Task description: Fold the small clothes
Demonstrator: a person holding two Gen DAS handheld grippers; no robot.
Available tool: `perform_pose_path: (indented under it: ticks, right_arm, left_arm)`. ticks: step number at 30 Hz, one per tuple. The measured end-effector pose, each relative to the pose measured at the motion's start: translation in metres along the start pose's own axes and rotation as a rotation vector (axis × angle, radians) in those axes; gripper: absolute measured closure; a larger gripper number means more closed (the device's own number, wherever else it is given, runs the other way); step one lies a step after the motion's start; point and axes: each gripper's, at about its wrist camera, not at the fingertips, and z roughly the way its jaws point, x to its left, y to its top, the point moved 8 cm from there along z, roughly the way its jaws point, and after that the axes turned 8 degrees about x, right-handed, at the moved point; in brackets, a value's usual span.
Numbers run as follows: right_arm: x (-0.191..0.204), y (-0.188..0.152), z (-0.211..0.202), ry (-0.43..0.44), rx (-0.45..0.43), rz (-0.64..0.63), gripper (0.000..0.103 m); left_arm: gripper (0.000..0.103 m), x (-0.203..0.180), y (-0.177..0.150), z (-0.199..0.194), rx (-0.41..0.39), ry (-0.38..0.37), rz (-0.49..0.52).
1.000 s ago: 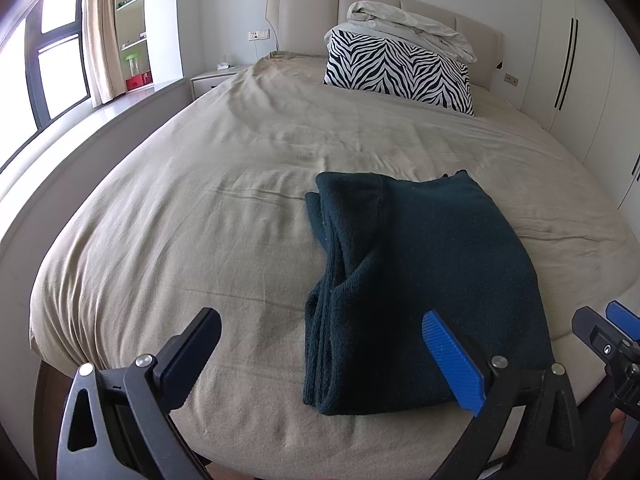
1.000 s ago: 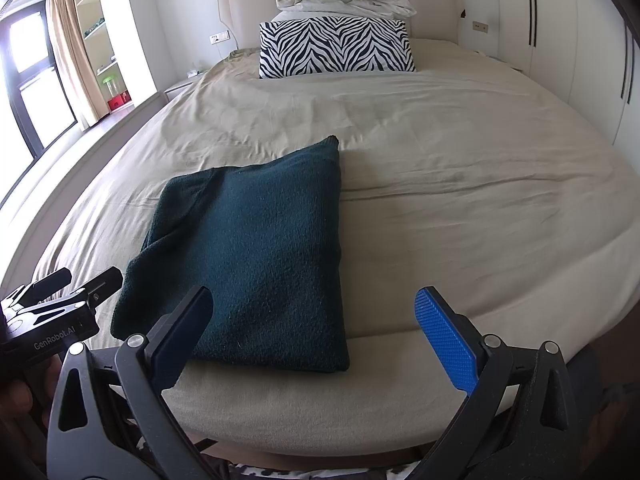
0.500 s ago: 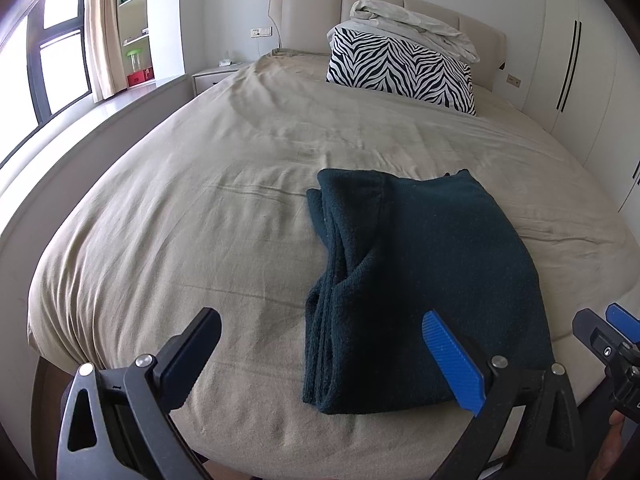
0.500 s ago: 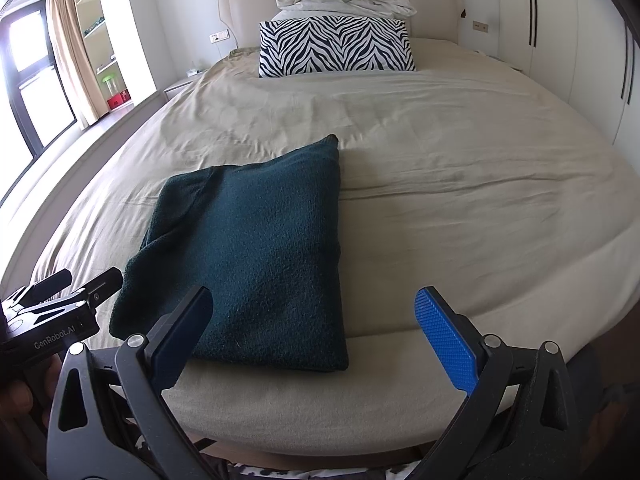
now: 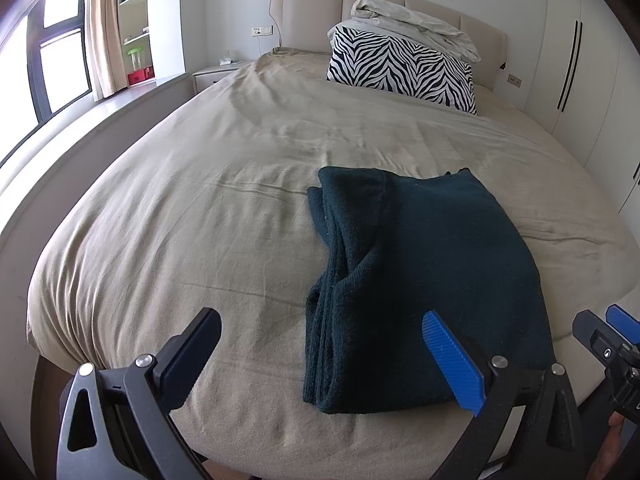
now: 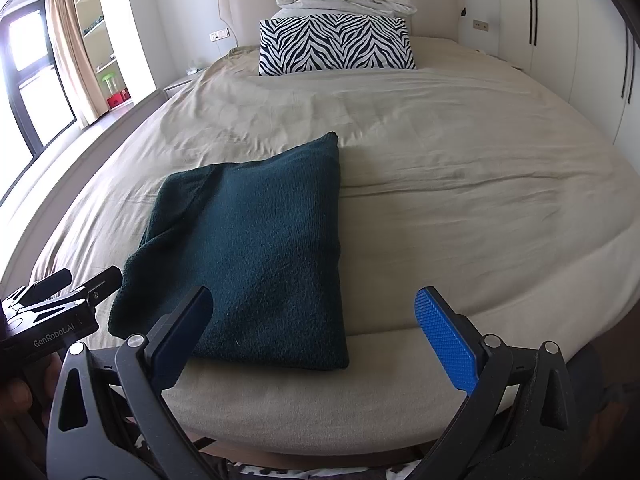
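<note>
Two pairs of tongs hang past the foot of the bed [image 6: 460, 168], both spread wide and holding nothing. The dark green garment [image 6: 260, 248] lies folded into a rough rectangle near the foot edge, its long axis running from foot toward the headboard.

From the left tongs [image 5: 324, 360] it sits ahead and to the right, its bunched, layered edge [image 5: 332, 280] facing that side, with the right finger's blue pad overlapping the near corner in view; whether it touches the cloth I cannot tell. From the right tongs [image 6: 316, 332] the garment lies ahead and to the left, its clean straight edge on that side and its near hem just beyond the left finger. Neither looks clearly nearer; each faces its own long edge. The fold seems largely done, so any further halving would likely bring the near hem toward the far one.

Against the frame a second back, almost nothing differs: the garment lies the same, and both tongs have stayed open, the left view shifting only slightly.
</note>
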Motion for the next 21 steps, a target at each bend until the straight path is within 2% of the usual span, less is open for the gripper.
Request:
perform_pose_path:
  ticks: [21]
  right_arm:
    - [0.0000, -0.0039, 0.0001, 0.004, 0.005, 0.001, 0.000]
  left_arm:
    - [0.000, -0.0001, -0.0013, 0.0011, 0.003, 0.001, 0.001]
